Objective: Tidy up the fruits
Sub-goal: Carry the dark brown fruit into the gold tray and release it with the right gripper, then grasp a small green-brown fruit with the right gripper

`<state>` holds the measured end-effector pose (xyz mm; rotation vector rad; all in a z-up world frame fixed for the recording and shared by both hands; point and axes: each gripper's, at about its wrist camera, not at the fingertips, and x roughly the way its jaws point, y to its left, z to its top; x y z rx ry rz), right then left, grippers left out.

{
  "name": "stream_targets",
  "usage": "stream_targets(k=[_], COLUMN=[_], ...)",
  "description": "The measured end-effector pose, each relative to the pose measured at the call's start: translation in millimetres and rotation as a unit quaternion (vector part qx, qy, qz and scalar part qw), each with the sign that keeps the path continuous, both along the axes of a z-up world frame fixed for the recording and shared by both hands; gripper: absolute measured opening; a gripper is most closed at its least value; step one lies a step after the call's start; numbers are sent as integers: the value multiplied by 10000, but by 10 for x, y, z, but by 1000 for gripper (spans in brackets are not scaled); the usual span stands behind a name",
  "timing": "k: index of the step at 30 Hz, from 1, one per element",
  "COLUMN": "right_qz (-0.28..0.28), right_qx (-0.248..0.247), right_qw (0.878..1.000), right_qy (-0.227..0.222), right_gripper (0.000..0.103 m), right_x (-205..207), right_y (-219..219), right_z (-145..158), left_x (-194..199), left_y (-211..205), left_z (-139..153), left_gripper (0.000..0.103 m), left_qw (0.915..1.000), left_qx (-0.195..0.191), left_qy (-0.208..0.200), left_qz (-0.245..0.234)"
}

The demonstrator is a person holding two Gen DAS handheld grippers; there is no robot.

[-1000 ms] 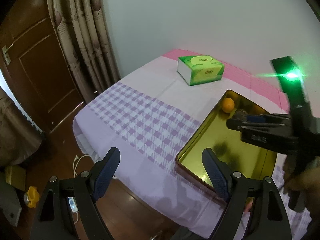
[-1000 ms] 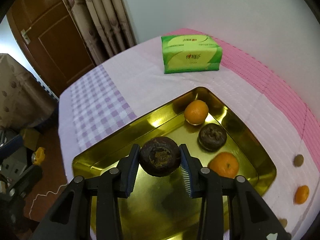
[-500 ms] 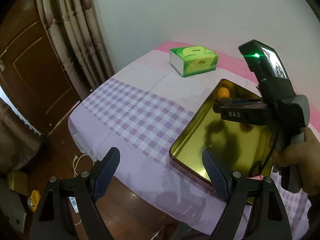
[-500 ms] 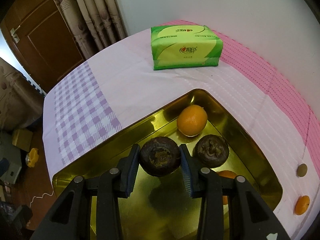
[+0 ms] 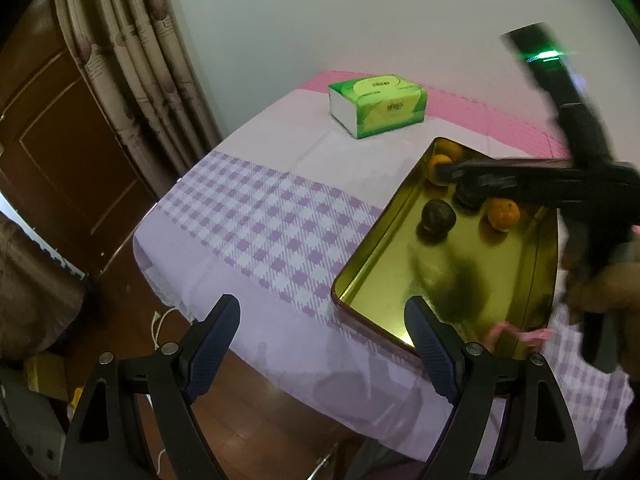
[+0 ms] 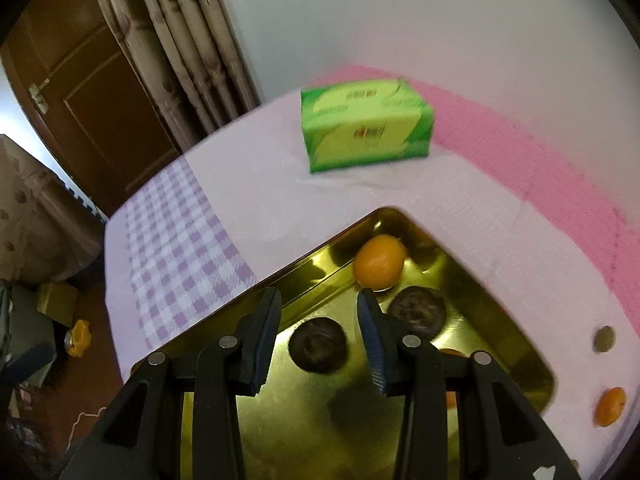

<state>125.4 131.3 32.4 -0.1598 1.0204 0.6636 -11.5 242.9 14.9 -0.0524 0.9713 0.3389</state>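
A gold tray (image 6: 320, 256) sits on the checked tablecloth and holds fruit. My right gripper (image 6: 318, 300) hangs open over it. A dark round fruit (image 6: 318, 344) lies loose on the tray floor just below the jaws, touching neither pad. Next to it rest a second dark fruit (image 6: 418, 312) and an orange (image 6: 379, 266) in the far corner. In the left wrist view the tray (image 5: 372, 256), the freed dark fruit (image 5: 439, 216) and another orange (image 5: 503, 214) show under the right gripper (image 5: 444, 170). My left gripper (image 5: 320, 304) is open and holds nothing, near the table's front edge.
A green tissue box (image 6: 366, 124) stands behind the tray. Right of the tray, on the cloth, lie a small orange (image 6: 610, 406) and a small round brown thing (image 6: 604, 339). A curtain and a wooden door (image 5: 60, 152) lie left of the table. A hand (image 5: 608, 292) holds the right gripper.
The right gripper has let go of the dark fruit, which now lies in the tray, and has shifted toward the tray's far corner. The left gripper stays open.
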Motion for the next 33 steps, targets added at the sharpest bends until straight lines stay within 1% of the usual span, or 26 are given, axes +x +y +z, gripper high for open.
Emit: stream_targets(k=[2, 4, 6, 7, 9, 11, 12, 14, 15, 18, 21, 23, 24, 26, 27, 30, 32, 33], right_qz=[-88, -208, -396, -530, -912, -1247, -1345, -1434, -1444, -1521, -1537, -1511, -1485, -1380, -1339, -1334, -1320, -1342], right_qx=[172, 229, 41, -96, -314, -504, -674, -1042, -1117, -1230, -1199, -1221, -1239, -1343, -1394, -1390, -1235, -1130], right_qw=[9996, 9990, 9979, 9968, 9939, 9901, 9881, 9840, 9831, 9807, 9808, 9809, 9810, 9811, 9809, 9809, 9832, 9843], right_qy=[-186, -323, -513, -588, -533, -396, -314, -203, -155, 1, 71, 135, 172, 190, 229, 277, 269, 206], right_gripper=[44, 57, 61, 61, 61, 61, 61, 61, 61, 61, 61, 59, 57, 44, 34, 33, 25, 25], right_x=[-69, -71, -5, 53, 244, 466, 564, 703, 752, 878, 952, 1004, 1022, 1058, 1076, 1124, 1084, 1027], right_y=[-239, -518, -846, -1021, -1392, -1721, -1838, -1973, -2021, -2121, -2138, -2098, -2089, -2027, -2008, -1972, -1987, -2025], right_z=[155, 277, 363, 382, 380, 323, 263, 121, 54, -136, -274, -363, -401, -480, -520, -557, -484, -401], left_x=[-13, -29, -31, -30, -22, -4, 3, 17, 24, 46, 64, 78, 85, 96, 97, 106, 109, 108], left_y=[-2, -8, -28, -41, -73, -111, -121, -143, -155, -177, -188, -197, -207, -227, -235, -259, -276, -284], left_z=[11, 6, 0, -4, -17, -37, -46, -69, -84, -122, -153, -179, -191, -210, -220, -244, -257, -257], left_gripper=[85, 85, 85, 85, 85, 85, 85, 85, 85, 85, 85, 85, 85, 85, 85, 85, 85, 85], left_qw=[10000, 10000, 9999, 9999, 9999, 9999, 9999, 9998, 9997, 9994, 9992, 9990, 9989, 9987, 9986, 9982, 9980, 9979], left_qx=[-29, -68, -122, -133, -103, -49, -32, 22, 53, 119, 148, 159, 178, 230, 246, 317, 354, 368], left_qy=[-25, -18, 14, 27, 48, 78, 89, 126, 155, 209, 261, 306, 328, 355, 361, 392, 412, 414], left_qz=[-6, -12, -38, -50, -83, -124, -142, -178, -198, -237, -249, -266, -279, -297, -303, -323, -335, -350])
